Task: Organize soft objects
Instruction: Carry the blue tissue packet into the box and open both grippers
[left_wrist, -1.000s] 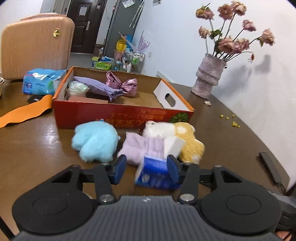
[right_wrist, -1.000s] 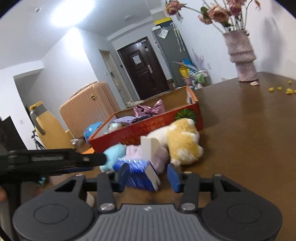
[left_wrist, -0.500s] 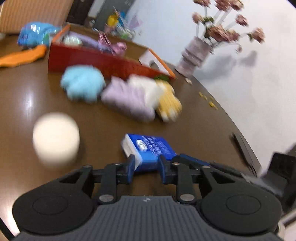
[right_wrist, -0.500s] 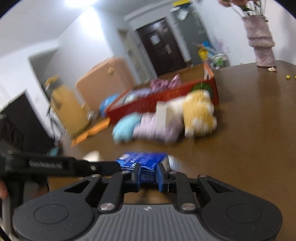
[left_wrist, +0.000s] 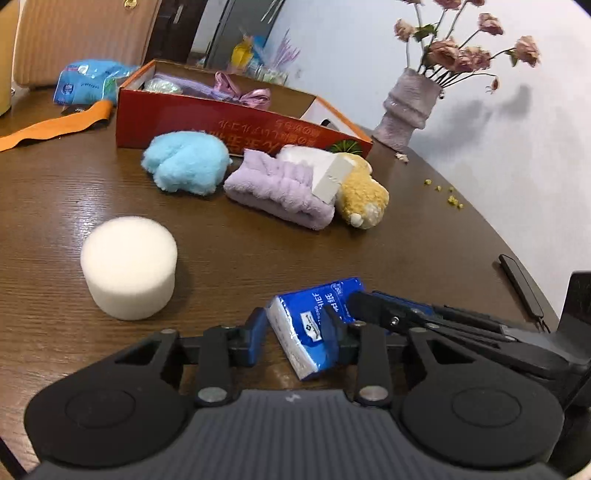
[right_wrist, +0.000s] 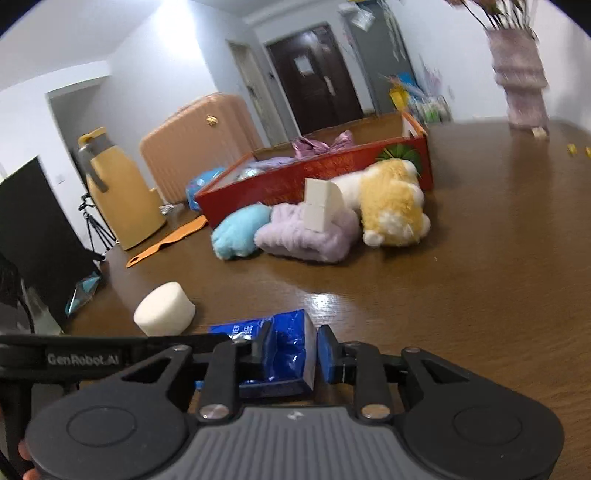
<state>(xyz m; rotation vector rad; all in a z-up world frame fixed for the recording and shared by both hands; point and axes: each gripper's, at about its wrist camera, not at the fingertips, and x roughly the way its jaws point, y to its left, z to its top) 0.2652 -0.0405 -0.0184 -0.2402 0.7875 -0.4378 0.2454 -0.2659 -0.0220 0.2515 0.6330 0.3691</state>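
Observation:
A blue tissue pack (left_wrist: 310, 317) (right_wrist: 288, 343) sits low over the brown table, tilted, with both grippers on it. My left gripper (left_wrist: 293, 332) is shut across its white near end. My right gripper (right_wrist: 295, 349) comes in from the right (left_wrist: 354, 299) and holds the far end. Its jaws are opening, with the crinkled pack still touching the pads. Farther off lie a blue plush (left_wrist: 186, 166), a lilac towel (left_wrist: 277, 190) with a white foam block (left_wrist: 330, 177) on it, and a yellow plush (left_wrist: 364, 199), all in front of the red box (left_wrist: 221, 122).
A white foam cylinder (left_wrist: 129, 266) stands left of the pack. The box holds a pink bow and lilac cloth. A vase (left_wrist: 410, 103) of flowers stands at the back right, an orange strip (left_wrist: 55, 125) at the left, and a black slab (left_wrist: 521, 284) near the right edge.
The tissue pack came away from the pile of soft things toward the near side, with both grippers closed on it. The foam cylinder came into view.

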